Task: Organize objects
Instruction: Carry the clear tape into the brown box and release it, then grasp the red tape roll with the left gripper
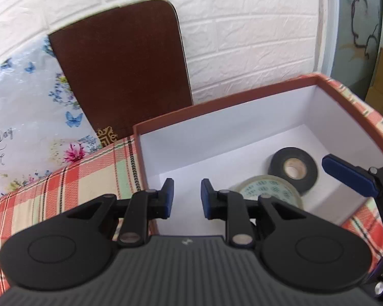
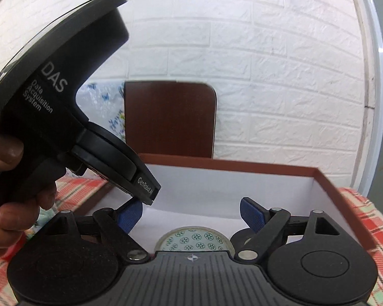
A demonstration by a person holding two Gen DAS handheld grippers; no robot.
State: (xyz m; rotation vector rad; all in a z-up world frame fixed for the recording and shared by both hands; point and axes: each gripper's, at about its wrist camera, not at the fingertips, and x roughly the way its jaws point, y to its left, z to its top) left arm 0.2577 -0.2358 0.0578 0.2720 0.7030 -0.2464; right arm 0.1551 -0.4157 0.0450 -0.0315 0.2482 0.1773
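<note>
White-lined box (image 1: 232, 117) collects 2 tape rolls (image 1: 292, 168); left gripper (image 1: 187, 195) and right gripper (image 2: 191, 214) hover above, released, empty.

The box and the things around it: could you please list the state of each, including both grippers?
Box: open, no lid on.
Black tape roll: lying flat in the box.
Patterned tape roll: lying flat in the box, beside the black one.
Left gripper: open, holding nothing.
Right gripper: open, holding nothing.
</note>
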